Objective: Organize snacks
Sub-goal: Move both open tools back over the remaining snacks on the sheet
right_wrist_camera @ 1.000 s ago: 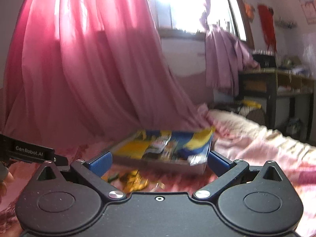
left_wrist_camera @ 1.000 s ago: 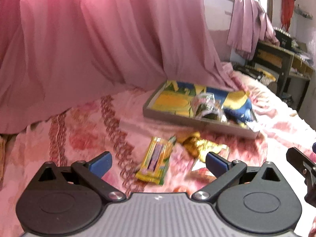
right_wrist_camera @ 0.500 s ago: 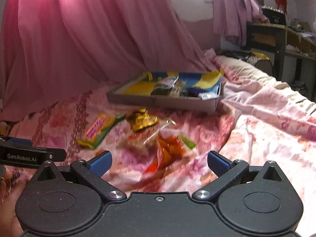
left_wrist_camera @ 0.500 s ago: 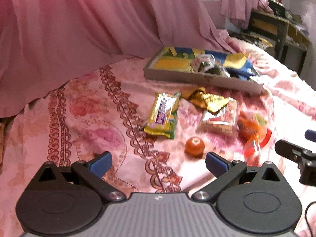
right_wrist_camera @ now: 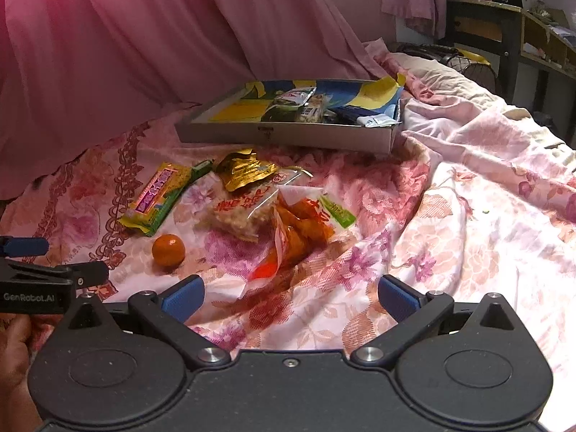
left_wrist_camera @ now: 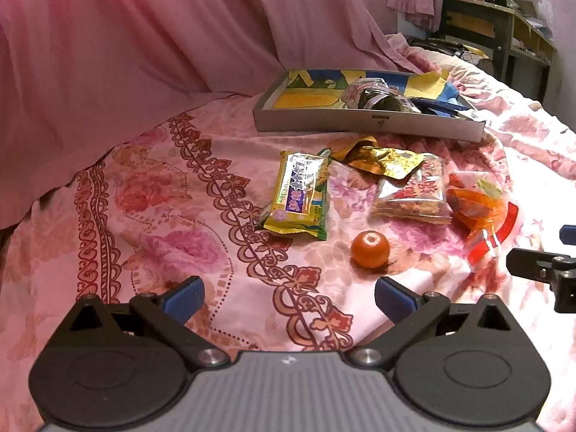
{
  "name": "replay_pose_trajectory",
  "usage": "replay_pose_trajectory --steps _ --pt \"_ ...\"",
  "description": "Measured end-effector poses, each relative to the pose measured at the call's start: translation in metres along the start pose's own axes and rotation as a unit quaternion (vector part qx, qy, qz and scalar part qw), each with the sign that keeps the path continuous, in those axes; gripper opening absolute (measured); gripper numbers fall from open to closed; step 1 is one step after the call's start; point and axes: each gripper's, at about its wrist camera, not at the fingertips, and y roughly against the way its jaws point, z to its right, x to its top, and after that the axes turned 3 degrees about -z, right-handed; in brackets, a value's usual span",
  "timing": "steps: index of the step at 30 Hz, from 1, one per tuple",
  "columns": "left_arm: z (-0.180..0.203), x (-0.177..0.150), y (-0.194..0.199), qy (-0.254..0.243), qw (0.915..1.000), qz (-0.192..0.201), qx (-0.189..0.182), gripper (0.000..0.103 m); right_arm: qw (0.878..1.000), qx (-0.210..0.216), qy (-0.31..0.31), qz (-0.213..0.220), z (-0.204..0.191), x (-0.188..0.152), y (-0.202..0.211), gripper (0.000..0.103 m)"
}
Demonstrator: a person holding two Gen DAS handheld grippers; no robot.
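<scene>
On the flowered bedspread (left_wrist_camera: 172, 223), the loose snacks lie in a cluster just short of the shallow grey tray (left_wrist_camera: 367, 126), which sits at twelve o'clock and already holds a few packets. From the left wrist view, a yellow-green wafer packet (left_wrist_camera: 298, 194) lies at eleven o'clock, a crumpled gold wrapper (left_wrist_camera: 381, 158) beyond it near the tray wall, a clear bag of puffed rice cake (left_wrist_camera: 414, 198) at one o'clock, and an orange-and-red crinkly bag (left_wrist_camera: 478, 212) touching it at two o'clock. A small orange (left_wrist_camera: 370, 248) sits alone, nearest the left hand-held gripper (left_wrist_camera: 288, 297).

The packets look light, thin and slippery, likely to crackle and fold; a pinch on a sealed end or flat edge should serve better than squeezing the brittle middle. The orange seems firm and round, so it may roll on the soft bedding and wants a grip across its widest part.

Both tools are empty: the left hand-held gripper stands with its jaws wide apart, and so does the right hand-held gripper (right_wrist_camera: 289, 297), which faces the orange-and-red bag. Each tool shows at the other's flank, so crossing reaches could clash. Pink curtain (right_wrist_camera: 144, 46) hangs behind the tray; rumpled bedding rises at three o'clock.
</scene>
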Motion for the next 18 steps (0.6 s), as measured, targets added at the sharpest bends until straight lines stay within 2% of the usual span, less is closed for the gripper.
replay_pose_trajectory --steps 11,18 --pt "0.010 0.003 -0.011 -0.062 0.9979 0.020 0.003 0.103 1.000 0.003 -0.029 -0.008 0.007 0.003 -0.009 0.102" --pt "0.017 0.008 -0.021 -0.078 0.9965 0.026 0.015 0.103 0.999 -0.001 -0.036 0.001 0.009 0.006 -0.010 0.102"
